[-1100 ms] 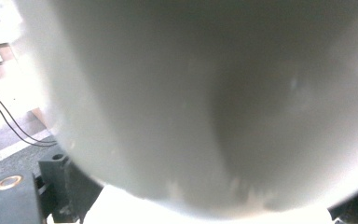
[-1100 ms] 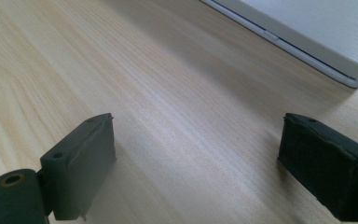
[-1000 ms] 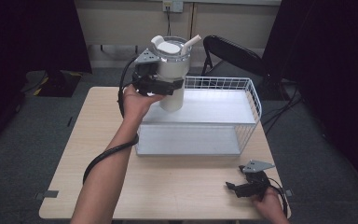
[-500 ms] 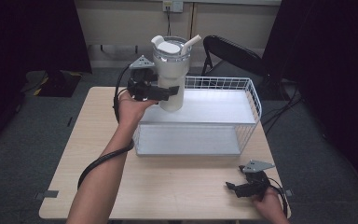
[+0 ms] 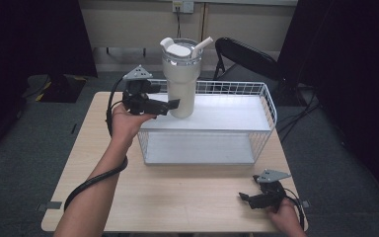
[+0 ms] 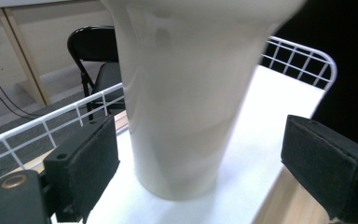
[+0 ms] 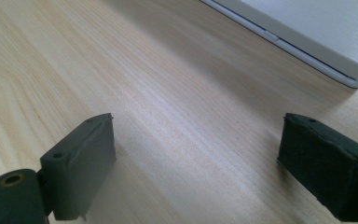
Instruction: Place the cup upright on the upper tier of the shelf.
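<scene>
1. The right gripper (image 5: 256, 199) rests near the table's (image 5: 187, 202) front right corner, jaws wide apart over bare wood with nothing between them.
2. Beyond it stands the white wire basket (image 5: 271, 116), whose flat white top shelf (image 5: 232, 112) carries the work.
3. The left gripper (image 5: 164, 105) hovers at the shelf's left end, jaws spread either side of the tumbler's (image 5: 180, 84) base, pads not touching it.
4. The tumbler stands upright on the shelf near its left rear corner, lid and straw on top.
5. It looks rigid, glossy and probably slippery, tall and top-heavy; the narrow lower body suits the jaws best, gripped squarely.
6. The shelf's left edge lies close, so a nudge could tip it off; open shelf stretches right, and the wire rim guards rear and right.
</scene>
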`<state>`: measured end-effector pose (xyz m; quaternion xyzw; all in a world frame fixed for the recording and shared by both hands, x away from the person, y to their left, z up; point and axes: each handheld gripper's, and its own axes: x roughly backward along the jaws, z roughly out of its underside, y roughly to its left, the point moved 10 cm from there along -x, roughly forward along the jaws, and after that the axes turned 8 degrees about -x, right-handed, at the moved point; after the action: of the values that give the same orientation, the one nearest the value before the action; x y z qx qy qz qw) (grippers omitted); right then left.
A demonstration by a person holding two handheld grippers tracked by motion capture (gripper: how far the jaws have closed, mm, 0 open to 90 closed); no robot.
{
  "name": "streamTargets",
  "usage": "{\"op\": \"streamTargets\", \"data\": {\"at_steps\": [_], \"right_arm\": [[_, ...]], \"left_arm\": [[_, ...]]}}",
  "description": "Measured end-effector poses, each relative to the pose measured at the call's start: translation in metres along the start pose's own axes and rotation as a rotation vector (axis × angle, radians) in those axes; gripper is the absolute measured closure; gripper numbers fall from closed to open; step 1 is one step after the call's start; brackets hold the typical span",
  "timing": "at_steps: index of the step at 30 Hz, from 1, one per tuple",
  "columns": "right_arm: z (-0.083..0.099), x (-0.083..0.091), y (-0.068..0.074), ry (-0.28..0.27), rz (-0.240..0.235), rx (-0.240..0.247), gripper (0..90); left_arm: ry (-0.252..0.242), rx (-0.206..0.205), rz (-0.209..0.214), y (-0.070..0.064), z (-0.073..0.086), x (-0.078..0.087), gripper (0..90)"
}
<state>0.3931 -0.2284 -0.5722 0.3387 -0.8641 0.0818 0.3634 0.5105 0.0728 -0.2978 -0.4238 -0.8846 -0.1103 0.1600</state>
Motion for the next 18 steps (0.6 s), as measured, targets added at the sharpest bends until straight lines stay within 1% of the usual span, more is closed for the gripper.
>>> {"op": "streamTargets", "data": {"at_steps": [2,4,5,6,10,13,14,16,18], "right_arm": [[0.000,0.000,0.000,0.000,0.001,0.001,10.0],[0.000,0.000,0.000,0.000,0.000,0.001,10.0],[0.000,0.000,0.000,0.000,0.000,0.001,10.0],[0.000,0.000,0.000,0.000,0.001,0.001,10.0],[0.000,0.000,0.000,0.000,0.000,0.000,10.0],[0.000,0.000,0.000,0.000,0.000,0.000,10.0],[0.000,0.000,0.000,0.000,0.000,0.000,10.0],[0.000,0.000,0.000,0.000,0.000,-0.001,10.0],[0.000,0.000,0.000,0.000,0.000,0.001,10.0]], "left_arm": [[0.002,0.001,0.012,-0.003,0.004,0.006,11.2],[0.005,0.002,0.016,-0.004,0.006,0.008,11.1],[0.000,0.008,0.019,-0.005,0.006,0.010,11.1],[-0.008,0.005,0.026,-0.006,0.008,0.014,11.2],[-0.004,0.007,0.040,-0.009,0.012,0.018,10.8],[-0.009,0.002,0.041,-0.010,0.013,0.021,10.9],[-0.010,0.009,0.041,-0.010,0.014,0.023,10.9],[-0.009,0.010,0.030,-0.010,0.017,0.025,10.9],[0.003,0.011,0.035,-0.010,0.021,0.028,11.0]]}}
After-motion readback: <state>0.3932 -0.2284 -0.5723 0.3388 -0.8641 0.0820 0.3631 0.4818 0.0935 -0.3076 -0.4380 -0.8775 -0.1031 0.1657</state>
